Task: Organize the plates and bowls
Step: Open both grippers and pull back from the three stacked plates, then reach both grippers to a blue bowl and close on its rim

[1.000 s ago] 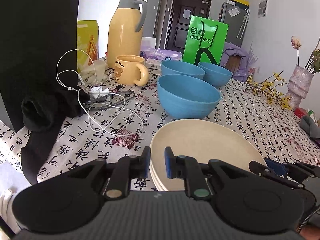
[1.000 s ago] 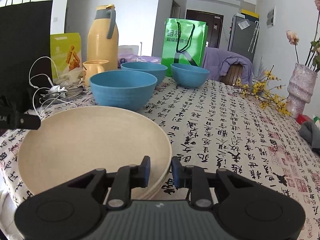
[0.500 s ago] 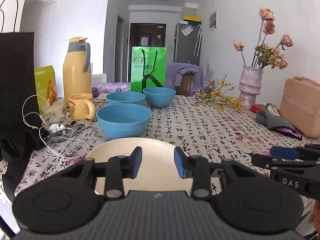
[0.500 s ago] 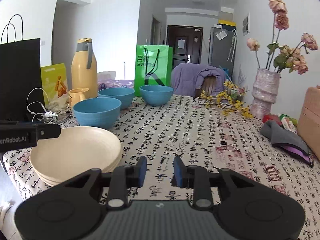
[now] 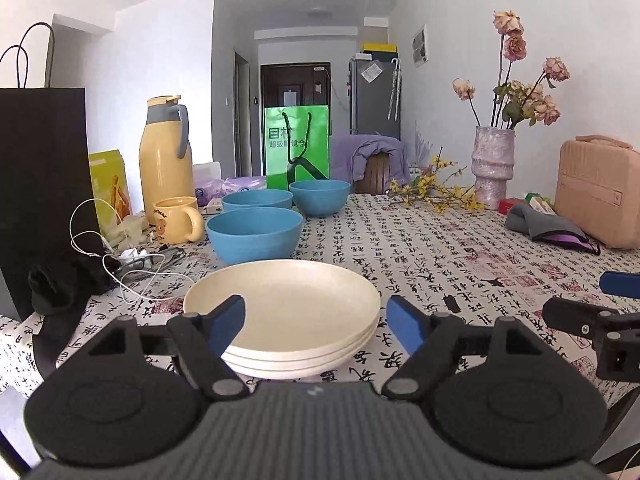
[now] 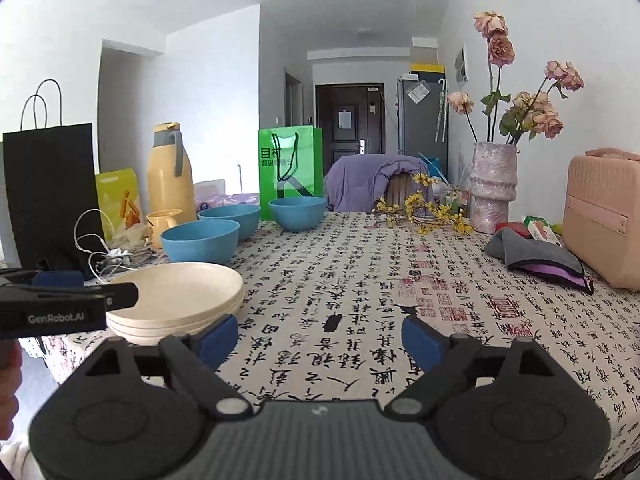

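My left gripper has just been opening, wide and empty, the stack of 3 cream plates just beyond it. My right gripper, likewise opened, has them off to its left.

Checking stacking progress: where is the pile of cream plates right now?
The cream plates sit stacked near the table's front edge, left of centre in both views, just in front of the nearest blue bowl.

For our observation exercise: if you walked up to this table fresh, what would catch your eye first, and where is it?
The stack of cream plates near the table's front edge, with three blue bowls clustered just behind it. To their left stands a tall yellow jug, and at the far right corner a vase of dried roses. Both tools stand open and empty, the left tool facing the plates.
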